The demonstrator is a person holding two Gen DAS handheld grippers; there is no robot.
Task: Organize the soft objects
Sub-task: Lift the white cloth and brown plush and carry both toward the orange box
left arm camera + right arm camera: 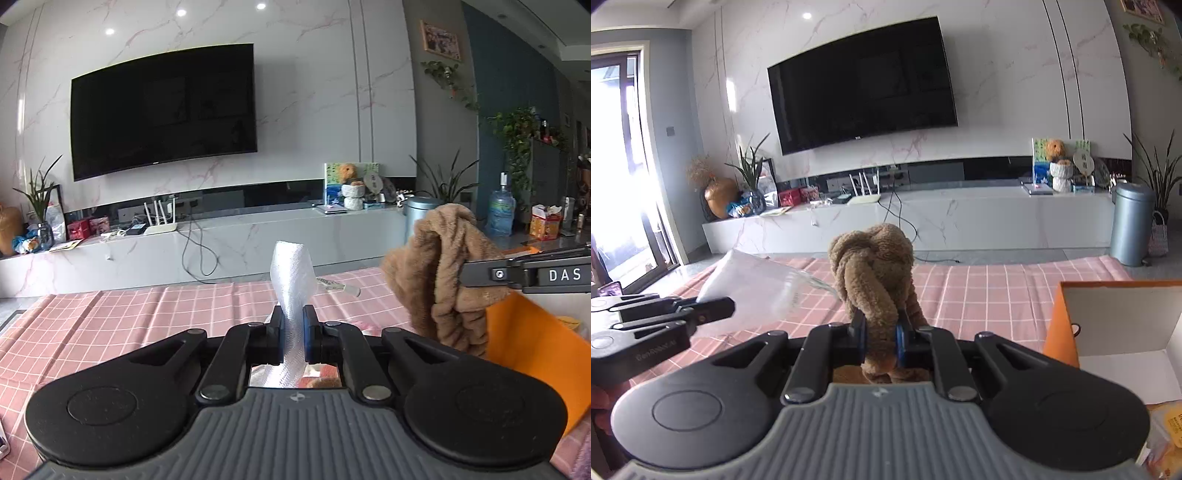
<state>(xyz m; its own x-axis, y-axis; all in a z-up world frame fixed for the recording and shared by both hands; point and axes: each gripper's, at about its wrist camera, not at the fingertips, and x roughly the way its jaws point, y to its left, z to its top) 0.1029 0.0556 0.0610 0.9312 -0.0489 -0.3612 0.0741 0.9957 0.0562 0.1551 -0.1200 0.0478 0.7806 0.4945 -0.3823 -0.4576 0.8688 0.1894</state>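
Note:
My left gripper (293, 332) is shut on a clear plastic bag (293, 280), which stands up between its fingers; the bag also shows in the right wrist view (753, 280), held by the left gripper (716, 310). My right gripper (881, 334) is shut on a knotted brown plush cloth (873, 266) and holds it above the pink checked tablecloth (979, 295). In the left wrist view the brown cloth (443, 280) hangs at the right, pinched by the right gripper (461, 273), just left of the orange box.
An open orange box (1067, 325) with a white inside stands at the table's right; it also shows in the left wrist view (532, 350). Beyond the table are a white TV bench (923, 218), a wall TV and a grey bin (1134, 221).

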